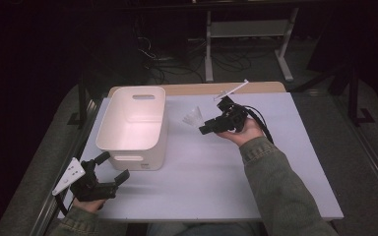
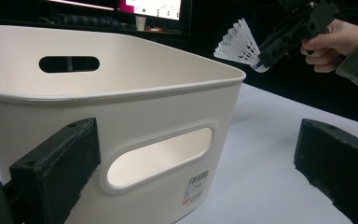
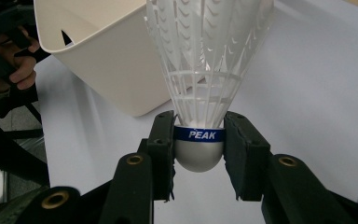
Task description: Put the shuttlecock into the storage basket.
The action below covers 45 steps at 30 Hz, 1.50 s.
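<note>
Gripping the shuttlecock point(image 3: 199, 93) by its rounded cork base, the right gripper point(image 3: 198, 149) holds it clamped above the table point(image 1: 226, 162), beside the white bin point(image 1: 135, 123). Featherlight, its skirt crushes easily (grip the cork only). Left gripper point(image 1: 109, 169) gapes empty.

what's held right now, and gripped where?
The right tongs clamp a shuttlecock by its rounded cork base. The left tongs hold nothing.

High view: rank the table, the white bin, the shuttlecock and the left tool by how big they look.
1. table
2. white bin
3. left tool, unsure, since it sits nearest the camera
4. shuttlecock
</note>
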{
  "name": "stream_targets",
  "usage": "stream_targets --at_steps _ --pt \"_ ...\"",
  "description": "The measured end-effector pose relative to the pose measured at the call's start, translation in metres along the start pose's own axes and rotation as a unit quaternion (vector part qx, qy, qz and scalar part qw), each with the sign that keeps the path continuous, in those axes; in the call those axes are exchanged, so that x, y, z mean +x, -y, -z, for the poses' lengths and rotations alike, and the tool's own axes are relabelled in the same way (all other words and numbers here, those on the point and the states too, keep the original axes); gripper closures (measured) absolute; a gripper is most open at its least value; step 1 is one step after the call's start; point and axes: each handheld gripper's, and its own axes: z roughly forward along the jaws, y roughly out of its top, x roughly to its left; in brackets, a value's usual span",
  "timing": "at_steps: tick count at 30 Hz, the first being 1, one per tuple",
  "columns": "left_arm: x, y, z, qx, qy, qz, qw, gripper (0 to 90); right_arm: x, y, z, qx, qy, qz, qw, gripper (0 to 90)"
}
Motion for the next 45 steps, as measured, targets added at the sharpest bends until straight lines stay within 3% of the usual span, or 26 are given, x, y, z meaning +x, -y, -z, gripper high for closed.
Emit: stream_targets --at_steps 21,27,29,31,34,37,39,45 --pt "0.001 0.0 0.0 -0.001 0.0 -0.002 1.0 0.0 0.009 -0.02 -0.003 -0.001 -0.001 0.021 0.9998 63.5" --pt "0.001 0.0 0.0 -0.002 0.001 -0.002 1.0 0.0 0.012 -0.026 -0.004 -0.004 -0.006 0.017 0.9998 63.5" --pt "0.001 0.0 0.0 -0.002 0.0 -0.002 1.0 0.0 0.012 -0.028 -0.005 -0.004 -0.002 0.028 0.9996 63.5" --pt "-0.001 0.0 -0.001 -0.011 0.002 0.007 0.9999 0.0 0.016 -0.033 -0.006 -0.004 -0.004 0.027 0.9996 63.5" --pt "0.001 0.0 0.0 0.001 0.001 -0.005 1.0 0.0 0.018 -0.037 -0.007 -0.007 -0.007 0.033 0.9994 63.5" --pt "0.0 0.0 -0.001 -0.009 0.002 0.005 1.0 0.0 0.02 -0.042 -0.007 -0.009 -0.009 0.036 0.9993 63.5" --pt "0.002 0.0 0.0 -0.001 0.001 -0.006 1.0 0.0 0.022 -0.045 -0.007 -0.009 -0.01 0.036 0.9993 63.5" --pt "0.001 0.0 0.0 -0.001 0.001 -0.004 1.0 0.0 0.026 -0.051 -0.009 -0.011 -0.011 0.037 0.9992 63.5"
